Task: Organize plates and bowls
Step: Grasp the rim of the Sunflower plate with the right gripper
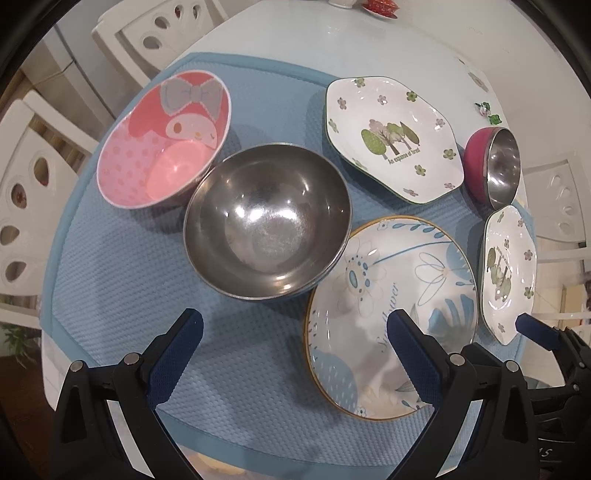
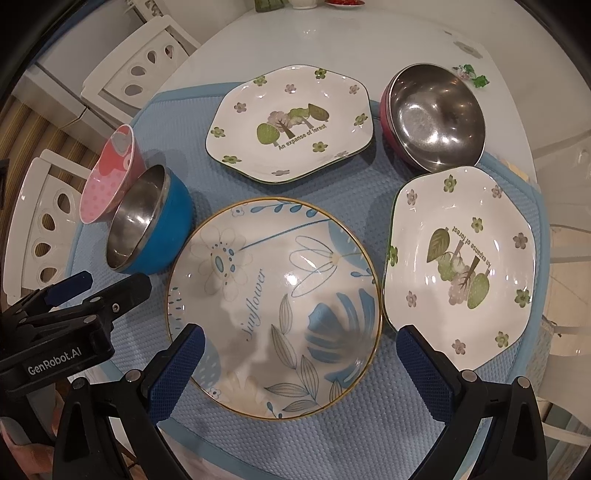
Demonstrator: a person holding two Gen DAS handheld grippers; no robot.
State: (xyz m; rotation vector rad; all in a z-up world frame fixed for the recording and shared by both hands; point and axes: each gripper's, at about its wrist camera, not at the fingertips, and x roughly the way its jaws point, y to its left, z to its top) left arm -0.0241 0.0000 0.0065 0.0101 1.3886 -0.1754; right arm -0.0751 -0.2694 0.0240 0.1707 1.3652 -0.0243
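Note:
On a blue mat [image 1: 122, 266] [image 2: 369, 413] lie a round sunflower plate [image 1: 369, 295] [image 2: 273, 306], two hexagonal forest plates [image 1: 391, 136] [image 1: 508, 273] [image 2: 291, 125] [image 2: 458, 269], a pink cartoon bowl [image 1: 162, 144] [image 2: 110, 177], a blue steel bowl [image 1: 266, 221] [image 2: 147, 221] and a magenta steel bowl [image 1: 495, 166] [image 2: 432, 118]. My left gripper [image 1: 295, 336] is open and empty, above the mat's near edge in front of the blue steel bowl. My right gripper [image 2: 301, 354] is open and empty over the sunflower plate's near edge.
The mat lies on a round white table [image 1: 295, 33] [image 2: 332, 48]. White chairs [image 1: 33, 206] [image 2: 140, 62] stand around it. Small dishes [image 1: 380, 7] sit at the far edge. A green trinket [image 1: 489, 112] [image 2: 472, 75] lies beside the magenta bowl.

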